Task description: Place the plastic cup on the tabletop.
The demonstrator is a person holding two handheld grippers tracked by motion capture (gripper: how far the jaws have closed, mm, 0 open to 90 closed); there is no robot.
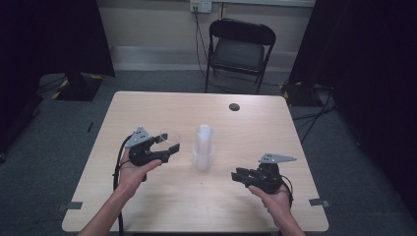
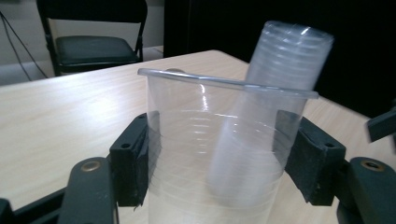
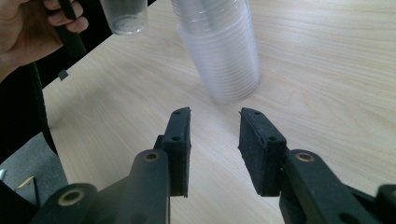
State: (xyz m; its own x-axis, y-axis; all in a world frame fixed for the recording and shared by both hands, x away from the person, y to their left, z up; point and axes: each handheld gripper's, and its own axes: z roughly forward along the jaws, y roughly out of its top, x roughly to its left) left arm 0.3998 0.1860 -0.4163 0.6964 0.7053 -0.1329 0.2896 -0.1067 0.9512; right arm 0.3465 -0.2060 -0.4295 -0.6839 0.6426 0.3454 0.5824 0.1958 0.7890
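Observation:
A stack of clear plastic cups point(image 1: 203, 146) stands upside down at the middle of the wooden table point(image 1: 162, 105). To its left, my left gripper point(image 1: 169, 142) is shut on a single clear cup point(image 1: 165, 136), held off the table. In the left gripper view the pads point(image 2: 135, 158) press both sides of that cup point(image 2: 187, 140), and the stack point(image 2: 292, 51) rises behind it. My right gripper point(image 1: 238, 175) hovers to the right of the stack. In the right gripper view it point(image 3: 215, 116) stands open with nothing between its pads, facing the stack point(image 3: 219, 46); the held cup point(image 3: 123, 16) is at top left.
A small dark round spot point(image 1: 234, 106) lies near the table's far edge. A black folding chair point(image 1: 240, 46) stands beyond the table, with cables on the floor around it. Tape marks sit at the front corners point(image 1: 319, 202).

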